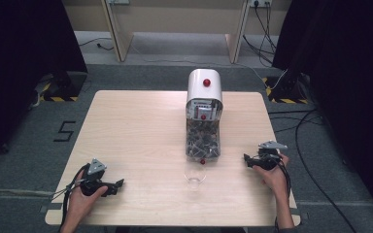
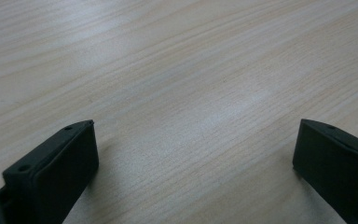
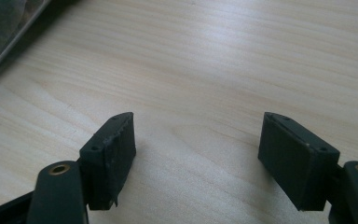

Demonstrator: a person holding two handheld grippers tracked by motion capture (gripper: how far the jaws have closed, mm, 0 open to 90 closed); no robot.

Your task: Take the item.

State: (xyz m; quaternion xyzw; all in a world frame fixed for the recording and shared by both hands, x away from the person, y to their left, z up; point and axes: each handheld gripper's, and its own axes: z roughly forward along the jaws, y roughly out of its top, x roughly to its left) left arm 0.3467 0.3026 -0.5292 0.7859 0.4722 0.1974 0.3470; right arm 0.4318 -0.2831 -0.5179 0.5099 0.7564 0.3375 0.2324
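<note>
Right now the small clear cup [image 1: 194, 177] stands near the table's [image 1: 136, 126] near edge, just in front of the white dispenser [image 1: 203, 114] and under its red-knobbed outlet. Both lie well apart from it: the left hand-held gripper [image 1: 118, 185] by the near left corner, the right hand-held gripper [image 1: 247, 158] by the right edge, both wide open and empty. Steadying the cup before working the dispenser seems wise.

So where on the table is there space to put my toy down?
Plenty of bare wood left of the dispenser, above the left tool. It is tighter between the dispenser and the right tool. It is crowded in front, where the clear cup stands.
</note>
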